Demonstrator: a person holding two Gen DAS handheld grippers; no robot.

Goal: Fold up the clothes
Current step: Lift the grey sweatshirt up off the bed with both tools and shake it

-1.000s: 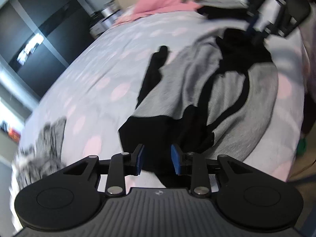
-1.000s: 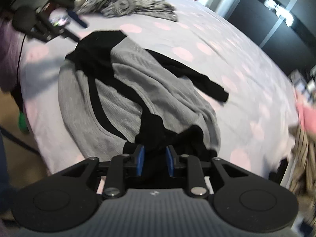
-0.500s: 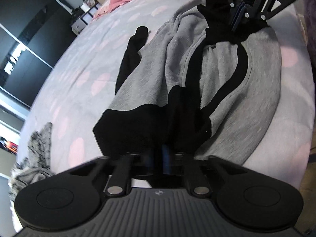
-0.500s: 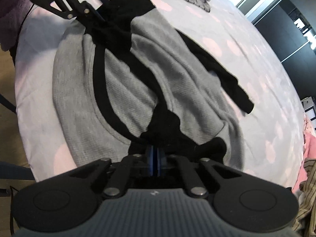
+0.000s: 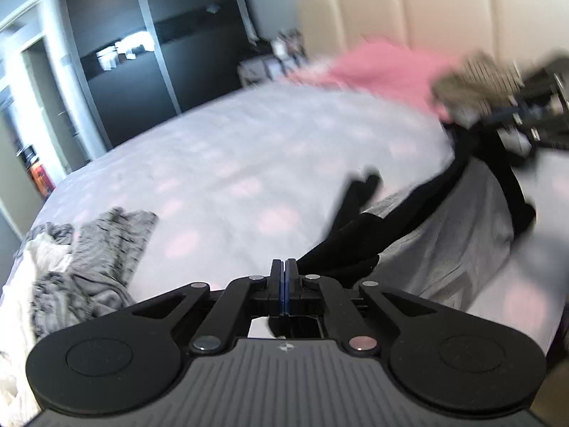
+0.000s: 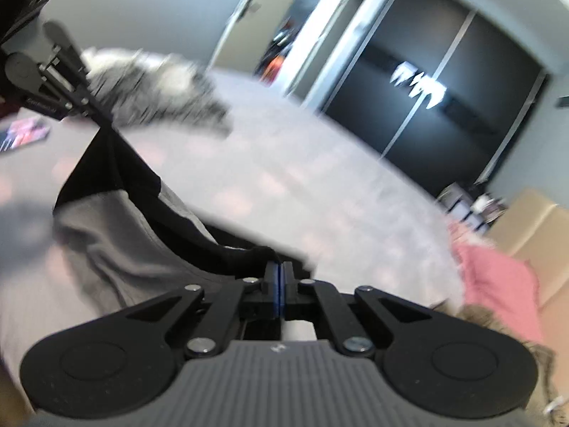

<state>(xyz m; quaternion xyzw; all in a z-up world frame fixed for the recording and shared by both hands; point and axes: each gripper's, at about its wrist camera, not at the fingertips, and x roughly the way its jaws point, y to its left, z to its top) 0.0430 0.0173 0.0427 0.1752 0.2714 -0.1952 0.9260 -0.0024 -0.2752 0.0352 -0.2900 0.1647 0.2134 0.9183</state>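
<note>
Bedroom with dark wardrobe doors (image 5: 149, 71) behind a wide bed (image 5: 249, 163) in a pale cover dotted with pink; on it, at the right of the left wrist view, lies the grey-and-black garment (image 5: 444, 227), its black edge drawn up off the cover between two pinch points. Left gripper (image 5: 285, 277) has its jaws fully closed on black cloth at lower centre; right gripper (image 6: 278, 284) is likewise clamped tight on the black edge at lower centre of its own view. My judgement: the step is lifting the garment to spread or fold it; to do it well, raise both grips evenly, keep the edge taut between them, and let the grey body hang clear before laying it down. Outward lie a striped grey heap (image 5: 89, 249) at lower left and pink cloth (image 5: 384, 71) at upper right; steer clear of both.
</note>
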